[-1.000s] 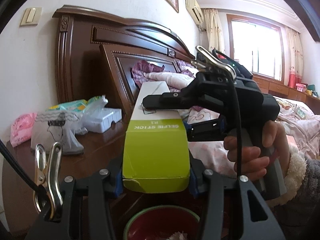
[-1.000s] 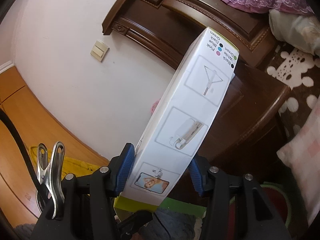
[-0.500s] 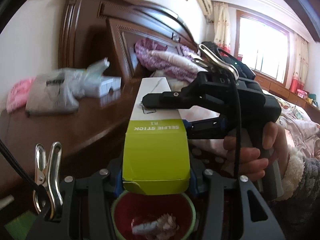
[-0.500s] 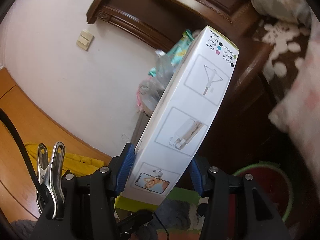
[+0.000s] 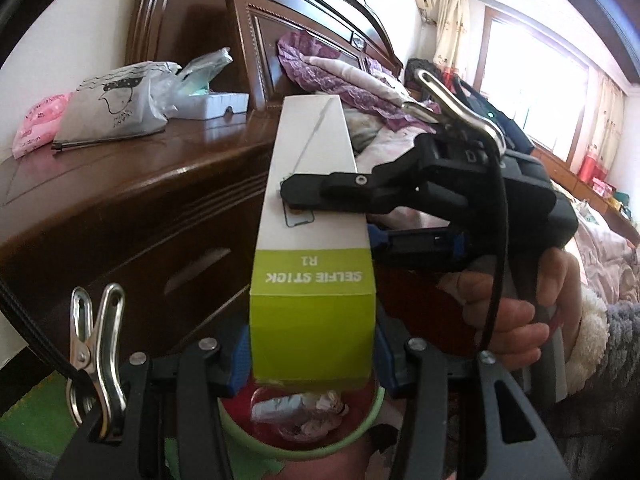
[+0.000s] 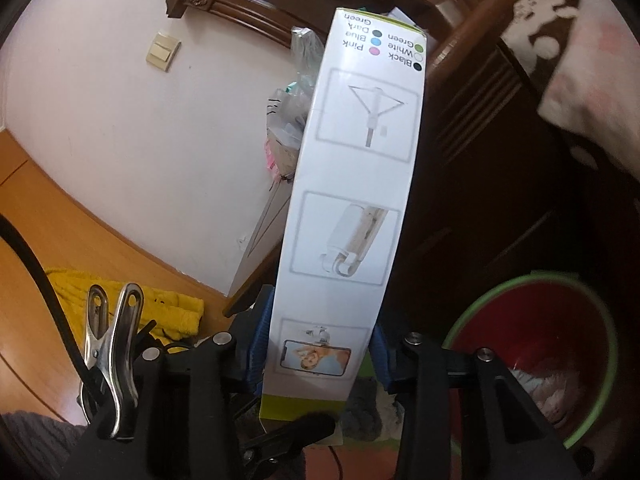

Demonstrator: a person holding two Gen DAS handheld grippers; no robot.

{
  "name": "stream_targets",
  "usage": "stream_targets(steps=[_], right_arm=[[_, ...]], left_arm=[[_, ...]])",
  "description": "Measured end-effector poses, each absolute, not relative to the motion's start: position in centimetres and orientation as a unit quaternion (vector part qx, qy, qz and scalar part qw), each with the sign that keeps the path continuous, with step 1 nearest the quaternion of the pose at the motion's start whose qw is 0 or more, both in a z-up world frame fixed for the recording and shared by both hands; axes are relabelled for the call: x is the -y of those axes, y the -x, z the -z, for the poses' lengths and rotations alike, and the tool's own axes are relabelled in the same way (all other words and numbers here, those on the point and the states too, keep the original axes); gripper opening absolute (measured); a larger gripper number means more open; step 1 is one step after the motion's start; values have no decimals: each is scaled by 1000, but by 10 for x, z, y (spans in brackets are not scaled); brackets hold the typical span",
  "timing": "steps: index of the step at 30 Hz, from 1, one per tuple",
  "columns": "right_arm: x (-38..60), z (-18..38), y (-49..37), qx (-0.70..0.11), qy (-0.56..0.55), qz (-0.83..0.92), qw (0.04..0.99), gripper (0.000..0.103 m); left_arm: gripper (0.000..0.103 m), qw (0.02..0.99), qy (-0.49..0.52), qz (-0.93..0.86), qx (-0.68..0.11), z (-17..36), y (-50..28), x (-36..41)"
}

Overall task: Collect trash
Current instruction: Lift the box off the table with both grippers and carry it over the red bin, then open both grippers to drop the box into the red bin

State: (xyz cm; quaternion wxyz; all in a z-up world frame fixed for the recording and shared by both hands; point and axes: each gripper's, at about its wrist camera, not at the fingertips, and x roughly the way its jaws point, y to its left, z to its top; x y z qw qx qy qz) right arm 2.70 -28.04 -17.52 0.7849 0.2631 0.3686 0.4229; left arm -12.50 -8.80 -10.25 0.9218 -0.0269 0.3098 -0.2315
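Both the left gripper [image 5: 312, 354] and right gripper [image 6: 318, 354] clamp one long box [image 5: 310, 264], the right's jaws closing tighter, steadying it above the bin [image 5: 360, 436] at six o'clock, probably to drop it in.

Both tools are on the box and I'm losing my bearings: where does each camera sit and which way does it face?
Left wrist: on the left tool, facing along the selfie stick box toward the headboard and window, nightstand left, bin below; the right tool, jaws closing on the box, and its hand show.
Right wrist: on the right tool, facing along the box toward the wall; its own fingers show.
Shared: box, bin, nightstand.
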Motion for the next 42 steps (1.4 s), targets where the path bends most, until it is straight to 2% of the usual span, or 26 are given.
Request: stream_targets(steps=[8,22,31,42], right_arm=[[287,216,-14,-413,-281,-412,762,42],[277,303,-45,-538,-340,-342,691,43],[267,362,-55,-635,-329,-266,646,48],[269,395,-71,-688,-315,-206,621,59]], left_arm=[[52,894,30,238,-378,140,132,96],[52,832,73,216,-505,198,101,84],[52,764,122,194,-603,249,83,75],[52,750,102,170,-631,272,71,85]])
